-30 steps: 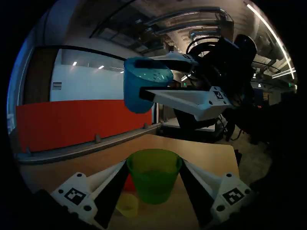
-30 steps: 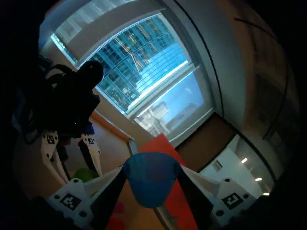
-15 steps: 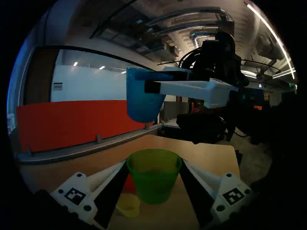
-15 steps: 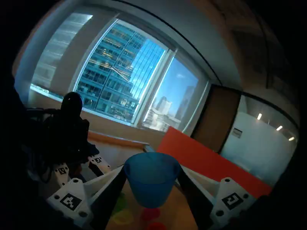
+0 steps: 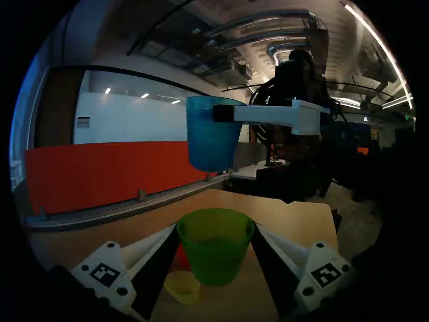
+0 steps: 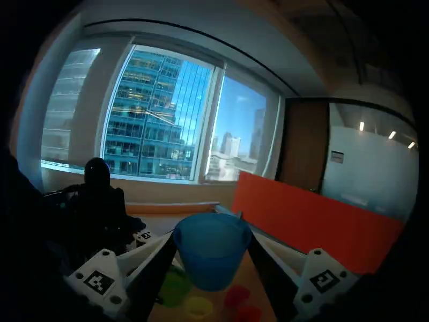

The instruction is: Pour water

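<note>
While gripped, both cups stood upright.
Left gripper point(image 5: 214, 239) pinched the green cup point(image 5: 215, 252), mouth up, low over the table point(image 5: 292, 212); beyond and higher, right gripper point(image 6: 212, 241) pinched the blue cup point(image 5: 208, 140), axis vertical.

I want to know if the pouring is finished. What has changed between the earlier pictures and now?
The right hand-held gripper rotated the blue cup from tilted back to upright, keeping its grip. The left hand-held gripper kept the green cup steady in the same place.
</note>
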### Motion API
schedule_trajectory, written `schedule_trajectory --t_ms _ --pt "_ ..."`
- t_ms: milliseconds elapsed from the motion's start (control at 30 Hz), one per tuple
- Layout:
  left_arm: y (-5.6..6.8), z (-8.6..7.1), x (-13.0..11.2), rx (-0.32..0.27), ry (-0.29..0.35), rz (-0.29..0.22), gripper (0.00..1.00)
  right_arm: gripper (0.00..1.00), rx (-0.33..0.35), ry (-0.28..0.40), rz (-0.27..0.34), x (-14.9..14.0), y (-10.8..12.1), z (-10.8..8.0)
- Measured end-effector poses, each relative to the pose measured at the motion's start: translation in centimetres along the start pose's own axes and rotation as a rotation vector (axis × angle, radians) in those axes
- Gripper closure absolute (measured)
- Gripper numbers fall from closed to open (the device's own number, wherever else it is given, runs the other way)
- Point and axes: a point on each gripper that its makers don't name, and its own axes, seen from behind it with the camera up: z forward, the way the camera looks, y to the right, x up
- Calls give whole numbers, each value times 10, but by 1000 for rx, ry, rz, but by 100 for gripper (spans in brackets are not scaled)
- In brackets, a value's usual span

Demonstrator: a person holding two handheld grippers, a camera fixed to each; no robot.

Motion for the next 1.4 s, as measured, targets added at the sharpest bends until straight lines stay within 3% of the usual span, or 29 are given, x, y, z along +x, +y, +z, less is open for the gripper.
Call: schedule_trajectory --t_ms 767,1400 --pt "-36 -26 -5 92 -26 6 12 9 -95 -16 54 -29 35 -41" --pt "-48 -31 -20 109 -87 15 12 8 -48 -77 89 -71 29 -42"
